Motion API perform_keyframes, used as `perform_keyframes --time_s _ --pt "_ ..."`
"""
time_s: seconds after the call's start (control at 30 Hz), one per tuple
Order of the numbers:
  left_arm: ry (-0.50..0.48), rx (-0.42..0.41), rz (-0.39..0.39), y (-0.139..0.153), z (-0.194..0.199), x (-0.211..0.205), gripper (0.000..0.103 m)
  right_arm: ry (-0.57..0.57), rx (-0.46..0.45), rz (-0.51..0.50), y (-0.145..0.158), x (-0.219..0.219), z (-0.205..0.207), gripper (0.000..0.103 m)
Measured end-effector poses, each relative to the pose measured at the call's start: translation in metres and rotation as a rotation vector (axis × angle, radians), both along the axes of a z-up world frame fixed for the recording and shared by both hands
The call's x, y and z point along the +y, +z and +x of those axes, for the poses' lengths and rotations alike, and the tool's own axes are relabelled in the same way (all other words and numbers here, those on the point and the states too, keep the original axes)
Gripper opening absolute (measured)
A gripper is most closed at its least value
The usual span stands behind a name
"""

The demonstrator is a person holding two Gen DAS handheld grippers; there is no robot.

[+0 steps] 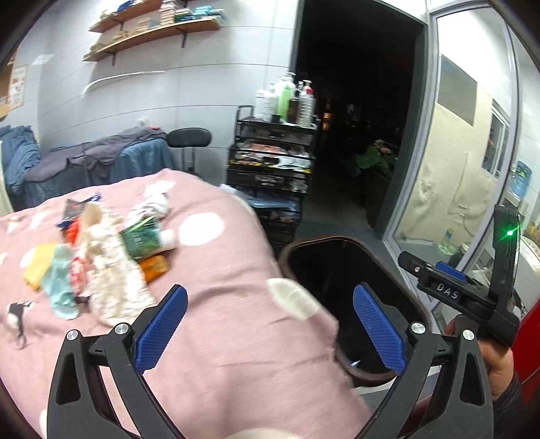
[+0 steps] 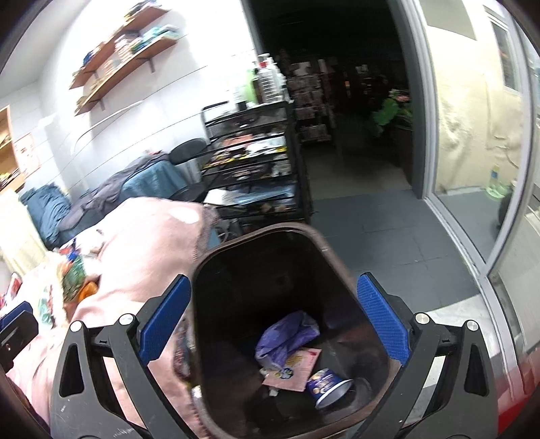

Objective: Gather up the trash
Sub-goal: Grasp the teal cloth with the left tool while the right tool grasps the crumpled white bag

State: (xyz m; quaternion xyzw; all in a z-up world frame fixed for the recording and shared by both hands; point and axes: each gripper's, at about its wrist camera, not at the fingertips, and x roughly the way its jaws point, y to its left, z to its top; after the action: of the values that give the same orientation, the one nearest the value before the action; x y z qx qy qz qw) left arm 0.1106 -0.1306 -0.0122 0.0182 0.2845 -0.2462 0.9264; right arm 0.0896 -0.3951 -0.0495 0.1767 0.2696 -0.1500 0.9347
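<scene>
- My left gripper [image 1: 270, 324] is spread wide, with nothing between its blue pads [image 1: 162, 332]. It hangs over the edge of the pink blanket [image 1: 236, 337], with one finger over the blanket and the other over the bin's mouth.
- My right gripper [image 2: 275, 319] is also spread wide and holds nothing. It hangs directly above the open bin [image 2: 337, 256], with its fingers straddling the opening.
- In the left camera I can see my right gripper's body at the far right, with my hand [image 1: 499, 364] wrapped around its handle and a green light [image 1: 509, 232] lit on it.
- The trash pile [image 1: 98, 256] lies on the pink blanket with white dots, well to the left of the bin.
- In the pile I can make out a green tube with a white cap [image 1: 146, 236], an orange packet [image 1: 155, 266] just beside it, crumpled white tissue [image 1: 114, 283], a pale blue scrap [image 1: 62, 293] and a yellow piece [image 1: 37, 266]. The items touch or overlap one another.
- The brown bin stands on the floor right against the side of the blanket.
- At its bottom lie a crumpled purple bag [image 2: 287, 337], a pink packet [image 2: 297, 368] and a blue-and-white cup [image 2: 329, 388] tipped on its side.
- A black cart [image 1: 270, 158] with bottles [image 1: 287, 98] on top stands beyond the blanket, next to a dark doorway [image 1: 354, 101].
- Wooden shelves [image 1: 152, 30] hang on the wall.
</scene>
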Motion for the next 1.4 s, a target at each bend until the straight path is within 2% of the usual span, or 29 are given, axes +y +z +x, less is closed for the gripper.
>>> perform_keyframes --time_s 0.33,0.73,0.93,1.17,1.4 --pt "0.139 0.006 -0.004 -0.006 0.000 0.067 0.097 0.177 0.009 -0.007 0.005 0.063 0.019 0.097" --pt "0.362 0.027 -0.005 -0.013 -0.002 0.169 0.097 0.430 0.019 -0.040 0.018 0.151 0.044 0.097" --pt "0.466 0.073 -0.008 -0.021 0.005 0.219 0.097 0.553 0.046 -0.012 0.020 0.190 0.061 0.097" --pt "0.477 0.118 0.016 -0.028 0.028 0.245 0.097 0.672 0.122 -0.027 0.017 0.232 0.088 0.096" --pt "0.425 0.169 -0.008 -0.029 0.058 0.243 0.095 0.758 0.230 -0.069 0.003 0.267 0.124 0.078"
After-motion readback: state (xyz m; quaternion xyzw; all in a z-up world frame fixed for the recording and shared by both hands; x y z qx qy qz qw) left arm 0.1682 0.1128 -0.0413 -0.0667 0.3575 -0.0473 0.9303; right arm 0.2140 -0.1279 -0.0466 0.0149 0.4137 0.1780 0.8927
